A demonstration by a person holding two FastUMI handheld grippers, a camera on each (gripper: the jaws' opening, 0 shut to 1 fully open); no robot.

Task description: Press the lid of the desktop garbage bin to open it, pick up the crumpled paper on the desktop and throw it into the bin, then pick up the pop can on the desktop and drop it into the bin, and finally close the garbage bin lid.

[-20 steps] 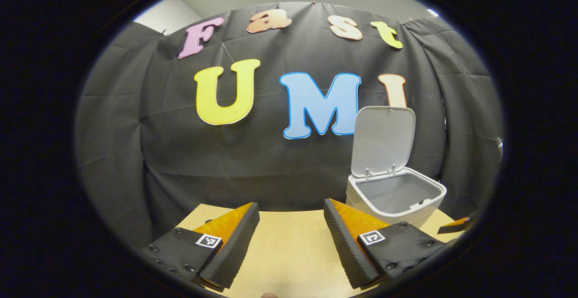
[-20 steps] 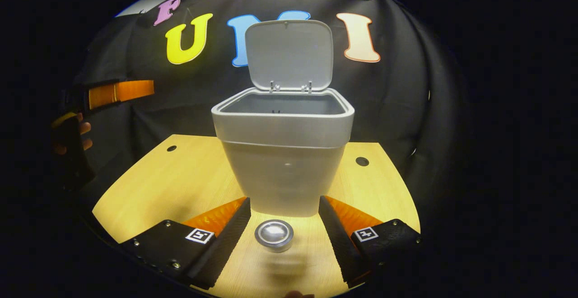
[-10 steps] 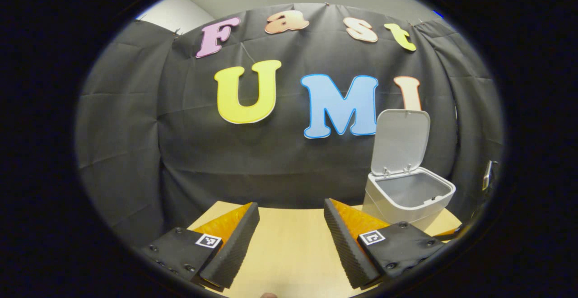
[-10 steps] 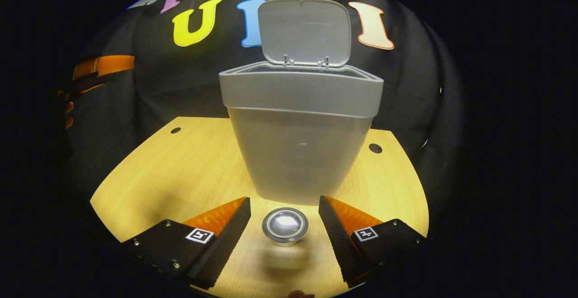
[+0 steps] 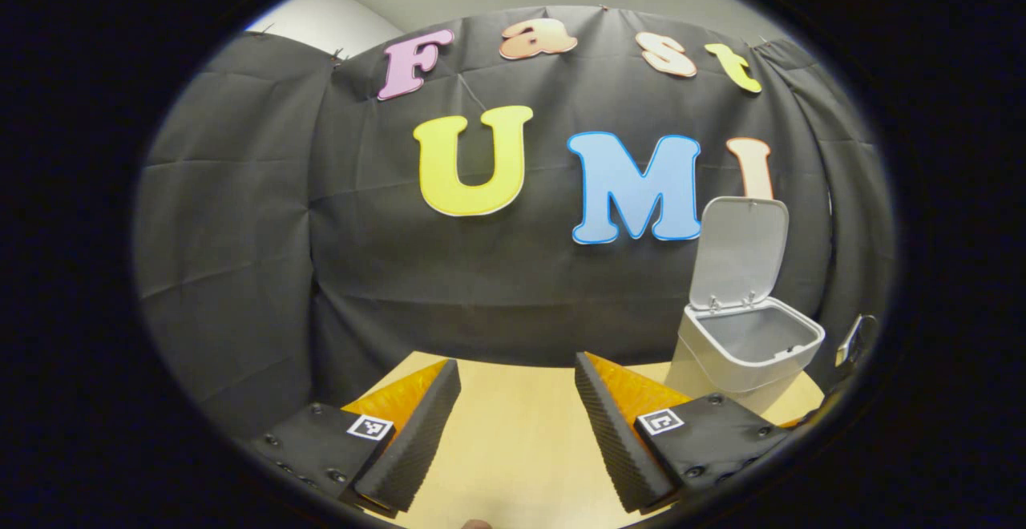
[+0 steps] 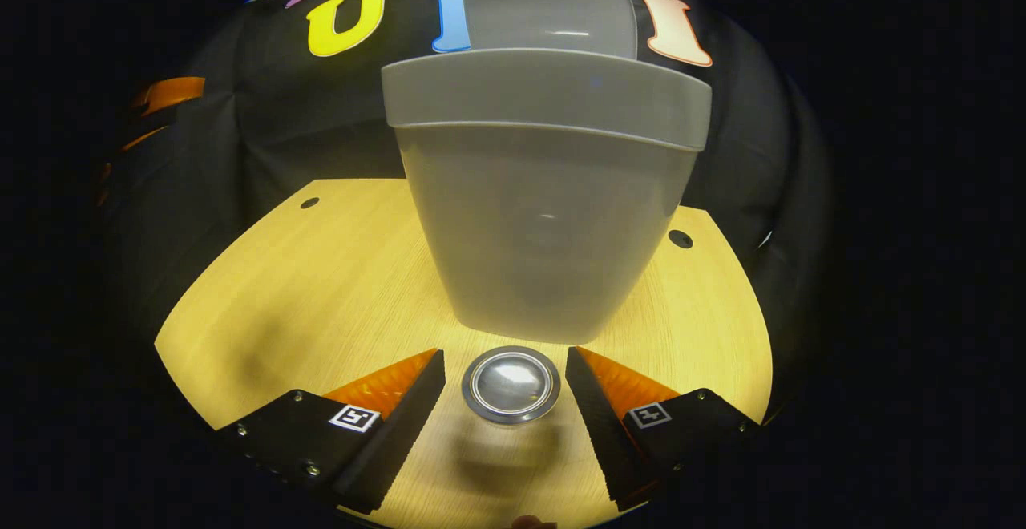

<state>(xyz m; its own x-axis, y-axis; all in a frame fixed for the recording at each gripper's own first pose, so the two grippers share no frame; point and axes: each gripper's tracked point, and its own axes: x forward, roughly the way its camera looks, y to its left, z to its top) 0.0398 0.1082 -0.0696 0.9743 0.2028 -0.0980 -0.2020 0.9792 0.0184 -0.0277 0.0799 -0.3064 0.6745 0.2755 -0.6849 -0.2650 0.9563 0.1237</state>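
Silver and round, the metal end of the pop can [image 6: 510, 383] faces the camera in the right gripper view, lying on the pale wooden desktop [image 6: 321, 288] between the spread fingers of the right gripper [image 6: 505, 385]; neither finger touches it, so that gripper is released around the can rather than grasping it. Half a second ago the can sat a little farther ahead of the fingertips and looked smaller; now it lies level with them. Just beyond the can stands the light grey plastic garbage bin [image 6: 545, 224], whose front wall has grown larger in this view and now hides the inside; its hinged grey lid [image 6: 553, 8] stands up behind the rim, open. In the left gripper view the left gripper [image 5: 517, 401] hangs above the desktop [image 5: 513, 449] with its fingers apart and nothing between them, as before. There the bin [image 5: 749, 349] stands to the right by the black cloth wall [image 5: 240, 232], lid [image 5: 741, 248] raised, and it has slid farther right in the view than a moment earlier. The inside of the bin shows grey, and whether the crumpled paper lies there cannot be told.
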